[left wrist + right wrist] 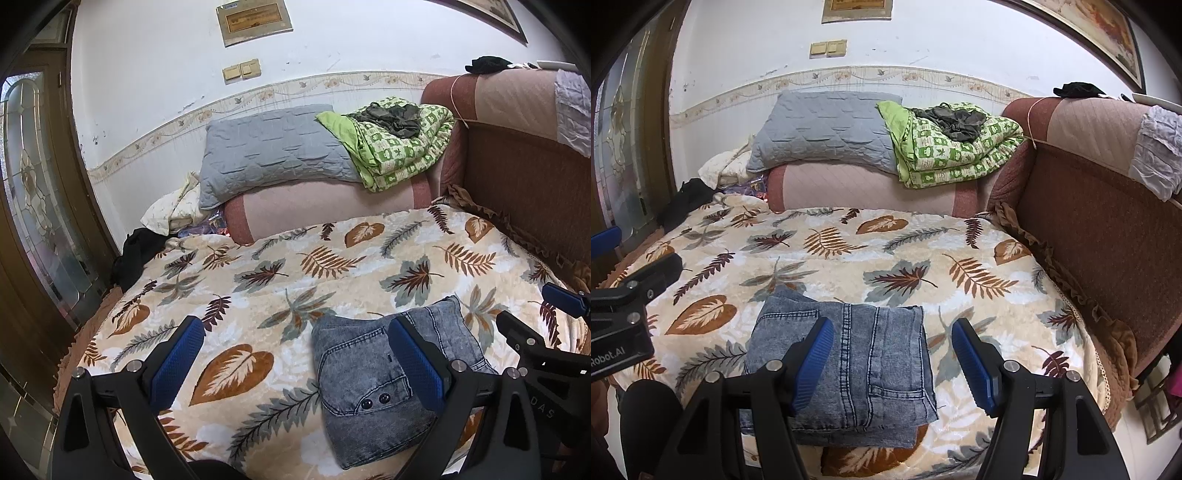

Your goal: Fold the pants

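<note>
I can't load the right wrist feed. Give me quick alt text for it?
A folded pair of blue jeans lies on a leaf-print blanket, with the right gripper open above it and holding nothing. The left gripper shows at the left edge; a grey pillow and green quilt sit behind.

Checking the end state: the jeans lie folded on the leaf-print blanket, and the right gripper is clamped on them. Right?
Not quite. The right wrist view shows the right gripper with open jaws, gripping nothing. The jeans do lie folded on the leaf-print blanket.

Bare leaf-print blanket [849, 258] lies open beyond the folded jeans [842, 362]; sofa back [1108, 221] walls the right.
</note>
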A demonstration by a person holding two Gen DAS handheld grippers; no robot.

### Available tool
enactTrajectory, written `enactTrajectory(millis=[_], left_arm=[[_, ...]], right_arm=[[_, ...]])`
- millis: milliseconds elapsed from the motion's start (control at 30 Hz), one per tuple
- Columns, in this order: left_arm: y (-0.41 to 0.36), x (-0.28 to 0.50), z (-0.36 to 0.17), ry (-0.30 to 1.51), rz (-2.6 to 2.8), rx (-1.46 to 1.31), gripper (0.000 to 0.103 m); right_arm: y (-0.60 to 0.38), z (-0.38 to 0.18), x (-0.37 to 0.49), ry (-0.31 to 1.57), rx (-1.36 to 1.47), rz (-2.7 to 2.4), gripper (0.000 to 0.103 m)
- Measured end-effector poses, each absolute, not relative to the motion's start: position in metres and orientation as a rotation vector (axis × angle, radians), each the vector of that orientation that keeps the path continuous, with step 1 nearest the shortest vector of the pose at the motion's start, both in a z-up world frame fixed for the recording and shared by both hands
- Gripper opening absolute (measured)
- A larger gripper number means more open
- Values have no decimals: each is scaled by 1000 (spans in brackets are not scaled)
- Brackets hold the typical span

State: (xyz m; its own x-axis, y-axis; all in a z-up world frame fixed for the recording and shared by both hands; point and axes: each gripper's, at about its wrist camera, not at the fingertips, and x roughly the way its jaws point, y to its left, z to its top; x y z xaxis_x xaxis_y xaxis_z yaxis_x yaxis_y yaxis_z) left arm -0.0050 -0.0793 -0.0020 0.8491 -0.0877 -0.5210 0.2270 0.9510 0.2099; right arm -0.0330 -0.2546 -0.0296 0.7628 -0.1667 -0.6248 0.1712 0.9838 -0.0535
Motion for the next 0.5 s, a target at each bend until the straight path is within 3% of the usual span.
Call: enactTrajectory(millis=[500], left_arm=[[-84,-11,-3,532,-172,281,100]], right_arm=[[-256,-29,-37,676,15,-188,70]])
